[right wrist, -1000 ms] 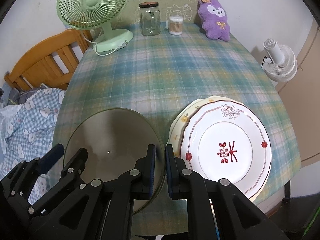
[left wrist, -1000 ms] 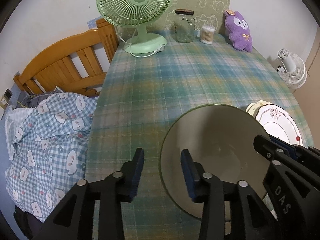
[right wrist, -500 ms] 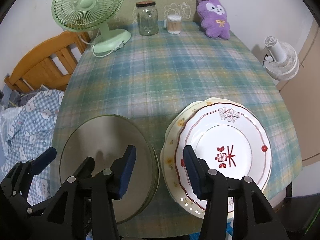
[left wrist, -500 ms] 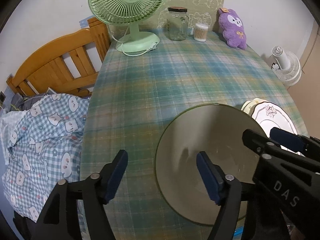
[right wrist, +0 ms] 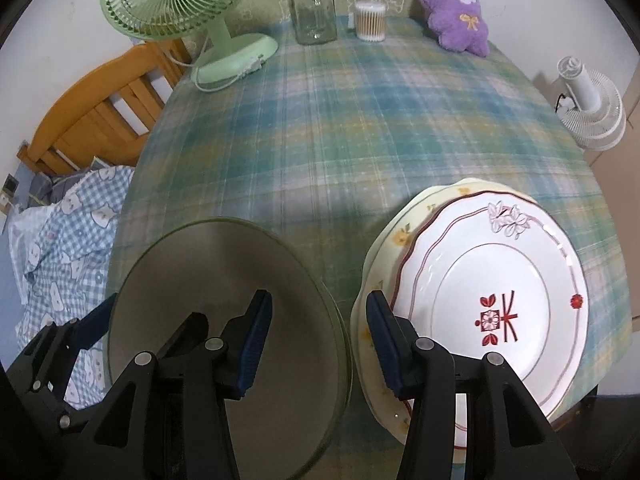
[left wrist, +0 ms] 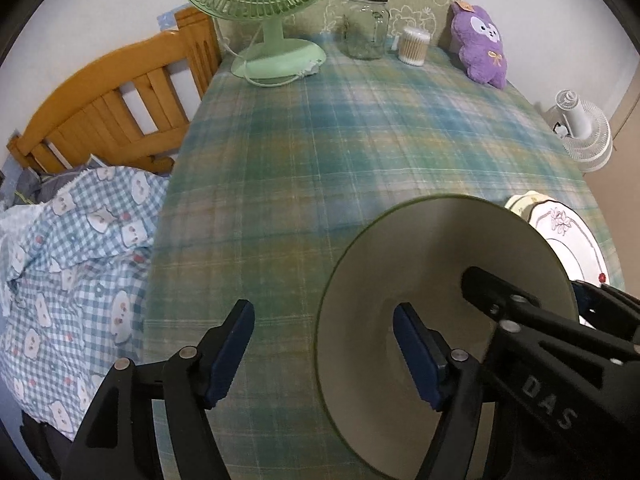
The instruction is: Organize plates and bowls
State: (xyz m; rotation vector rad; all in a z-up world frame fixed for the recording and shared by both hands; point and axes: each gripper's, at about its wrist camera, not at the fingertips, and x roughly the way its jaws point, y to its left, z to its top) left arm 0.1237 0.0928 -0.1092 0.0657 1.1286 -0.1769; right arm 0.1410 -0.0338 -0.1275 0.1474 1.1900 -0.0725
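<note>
Straddling the near-left rim of the green-rimmed bowl (left wrist: pixel 440 280), left tool (left wrist: pixel 324 356) with jaws well apart, one pad inside the bowl, the other out over the plaid worktop (left wrist: pixel 360 140), neither pressing; jaws just opened, nothing gripped. Hovering at the bowl's right edge, right tool (right wrist: pixel 318 338) about half open, jaws likewise just parted, left pad over the bowl (right wrist: pixel 224 280), right pad over the edge of the stacked plates (right wrist: pixel 492 292), holding nothing. Sitting at the near edge of the worktop, bowl upright, just beside the plate stack on its right: white plate with red motif on top of a cream plate with yellow flowers. Standing along the far edge: green fan (right wrist: pixel 180 0), glass jar (right wrist: pixel 312 8), cotton-swab tub (right wrist: pixel 370 20), purple plush toy (right wrist: pixel 456 8). Left of the worktop, wooden bed frame (left wrist: pixel 108 96) and checked bedding (left wrist: pixel 72 264); right of it, white fan (right wrist: pixel 588 112).
</note>
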